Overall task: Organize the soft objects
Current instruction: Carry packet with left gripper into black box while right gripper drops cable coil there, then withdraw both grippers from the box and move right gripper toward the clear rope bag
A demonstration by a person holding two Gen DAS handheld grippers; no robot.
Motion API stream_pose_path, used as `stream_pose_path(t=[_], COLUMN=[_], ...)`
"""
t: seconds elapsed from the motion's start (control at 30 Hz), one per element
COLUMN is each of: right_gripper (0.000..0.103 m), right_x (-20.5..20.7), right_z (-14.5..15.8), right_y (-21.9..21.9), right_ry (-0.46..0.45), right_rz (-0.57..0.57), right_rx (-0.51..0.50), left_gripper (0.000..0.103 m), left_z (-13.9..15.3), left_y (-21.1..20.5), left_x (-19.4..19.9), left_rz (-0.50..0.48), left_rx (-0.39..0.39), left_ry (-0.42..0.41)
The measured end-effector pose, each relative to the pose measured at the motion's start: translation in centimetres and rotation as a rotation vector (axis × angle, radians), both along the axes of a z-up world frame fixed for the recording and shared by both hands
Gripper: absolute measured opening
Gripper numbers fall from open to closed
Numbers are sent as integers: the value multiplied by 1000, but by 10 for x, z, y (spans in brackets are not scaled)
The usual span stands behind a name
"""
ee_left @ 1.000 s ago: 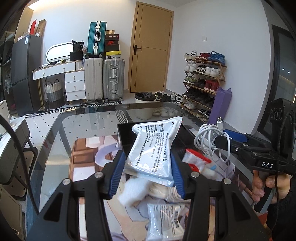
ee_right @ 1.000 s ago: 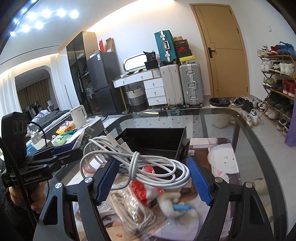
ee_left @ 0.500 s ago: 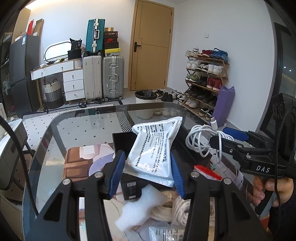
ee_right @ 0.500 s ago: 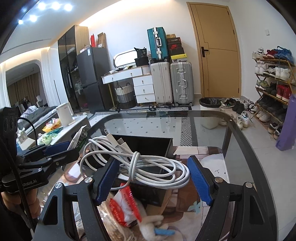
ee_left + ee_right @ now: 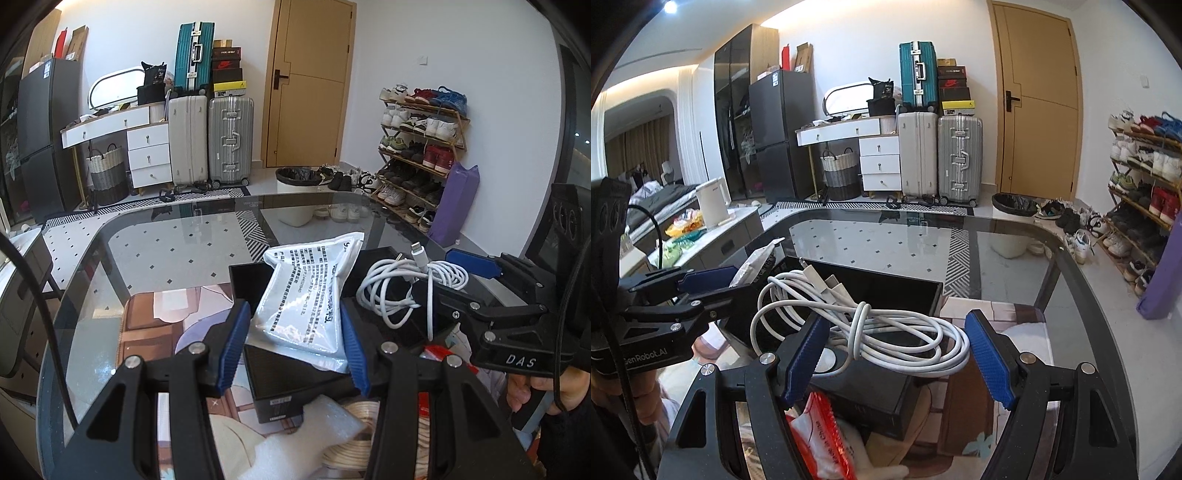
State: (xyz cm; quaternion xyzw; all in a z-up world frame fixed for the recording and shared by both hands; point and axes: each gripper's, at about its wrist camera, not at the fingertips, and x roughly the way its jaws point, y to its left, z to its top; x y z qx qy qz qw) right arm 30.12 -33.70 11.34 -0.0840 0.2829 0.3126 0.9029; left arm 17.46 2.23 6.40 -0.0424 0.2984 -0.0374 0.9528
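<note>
My left gripper (image 5: 293, 347) is shut on a silver foil pouch with black print (image 5: 310, 295) and holds it above the near side of an open black box (image 5: 275, 391). My right gripper (image 5: 895, 354) is shut on a coiled white cable (image 5: 857, 325) and holds it above the same black box (image 5: 886, 280). The right gripper with the cable (image 5: 406, 288) also shows in the left wrist view, just right of the pouch. The left gripper's fingertips (image 5: 705, 277) and the pouch (image 5: 755, 260) show at the left of the right wrist view.
On the glass table (image 5: 155, 251), near me, lie white foam (image 5: 306, 439), a coil of beige rope (image 5: 354, 443) and a red-and-white packet (image 5: 827, 435) on a printed mat (image 5: 147, 332). Beyond the table are suitcases, a bin and a shoe rack.
Both grippers have moved forward over the table with their loads; the black box now lies under them, and the pile of loose items has dropped toward the bottom of both views.
</note>
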Motion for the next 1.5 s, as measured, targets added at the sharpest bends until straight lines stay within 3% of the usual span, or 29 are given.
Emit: stream_pose_path(t=[0.73, 0.83, 0.93, 1.1, 1.23, 1.33, 1.43, 1.5], right_gripper=[77, 80, 91, 93, 96, 97, 97, 98], right_x=[12, 10, 6, 4, 2, 0, -3, -5], right_z=[-14, -13, -11, -8, -7, -6, -7, -8], right_y=[23, 27, 26, 20, 9, 0, -13, -21], right_ry=[-34, -33, -48, -57, -41, -26, -3, 10], right_rz=[71, 80, 85, 80, 62, 47, 32, 21], right_rx=[-84, -97, -88, -83, -63, -46, -25, -13], left_gripper=[48, 48, 48, 49, 56, 70, 92, 94], left_z=[-6, -6, -6, -7, -8, -6, -4, -2], left_y=[13, 13, 13, 10, 6, 6, 8, 10], left_x=[9, 9, 9, 9, 7, 3, -3, -10], left_rz=[16, 15, 15, 7, -1, -8, -2, 3], left_rx=[1, -3, 1, 14, 31, 16, -2, -11], left_ry=[15, 16, 16, 18, 21, 15, 17, -2])
